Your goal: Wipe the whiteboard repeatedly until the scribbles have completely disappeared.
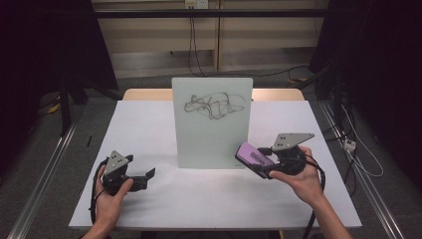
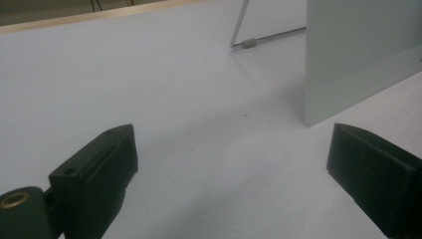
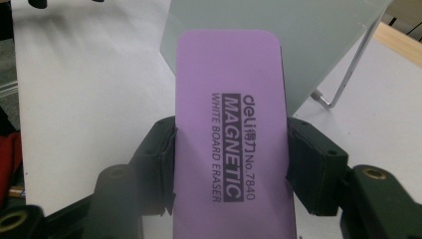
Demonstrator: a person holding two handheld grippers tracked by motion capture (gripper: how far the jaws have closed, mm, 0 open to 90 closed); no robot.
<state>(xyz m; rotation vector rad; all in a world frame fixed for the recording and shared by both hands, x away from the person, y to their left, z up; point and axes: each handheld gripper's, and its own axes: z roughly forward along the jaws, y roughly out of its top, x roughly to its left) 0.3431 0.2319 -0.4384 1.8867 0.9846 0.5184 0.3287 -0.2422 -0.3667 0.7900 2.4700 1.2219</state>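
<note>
A small whiteboard [image 1: 211, 122] stands upright at the table's middle, with a black scribble [image 1: 215, 105] on its upper half. My right gripper [image 1: 261, 160] hovers just off the board's lower right corner, shut on a purple magnetic whiteboard eraser [image 1: 254, 157]. In the right gripper view the eraser [image 3: 231, 124] is clamped across its width between both jaws, its printed face up, with the board [image 3: 298, 40] just beyond it. My left gripper [image 1: 144, 178] rests low at the left front of the table, open. Nothing lies between its jaws [image 2: 229, 169]; the board's edge [image 2: 358, 55] is ahead to the right.
A white sheet [image 1: 149, 129] covers the table; a strip of wood [image 1: 144, 93] shows at its far edge. A wire stand [image 3: 348, 74] props the board from behind. Metal rails [image 1: 45, 169] run along the floor on both sides, and cables [image 1: 358, 154] lie at the right.
</note>
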